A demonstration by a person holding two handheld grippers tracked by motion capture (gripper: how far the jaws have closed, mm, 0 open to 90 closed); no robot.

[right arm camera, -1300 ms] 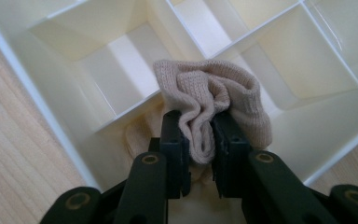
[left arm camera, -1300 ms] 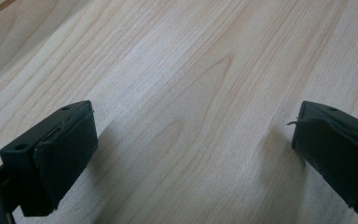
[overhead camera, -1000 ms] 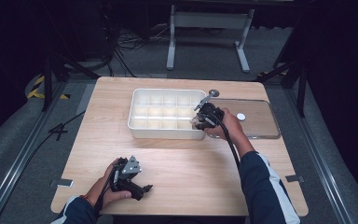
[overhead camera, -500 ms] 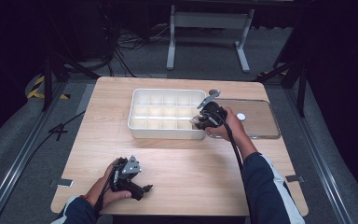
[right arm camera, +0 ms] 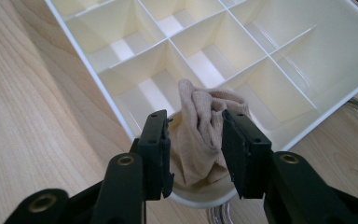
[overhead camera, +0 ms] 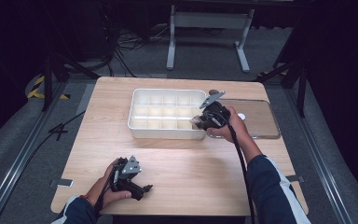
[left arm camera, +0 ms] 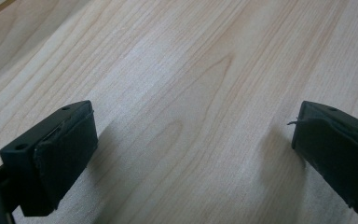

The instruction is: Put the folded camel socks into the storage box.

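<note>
Beige sock [right arm camera: 200, 135], white tray [overhead camera: 135, 122], pale wood table [overhead camera: 191, 163].

beige cloth [right arm camera: 200, 135] lower end hidden behind jaws; clear lid [overhead camera: 256, 119], perhaps, blurred.

My left claw [left arm camera: 191, 158] is wide open, jaws far apart at the lower left and lower right of the view. Both pads are black; the right one has a frayed bit sticking out at its top edge. Nothing between them, just bare light-wood worktop [left arm camera: 186, 70] with the grain running diagonally. Claw sits low over the wood, and each jaw casts a soft shadow on it.
</note>
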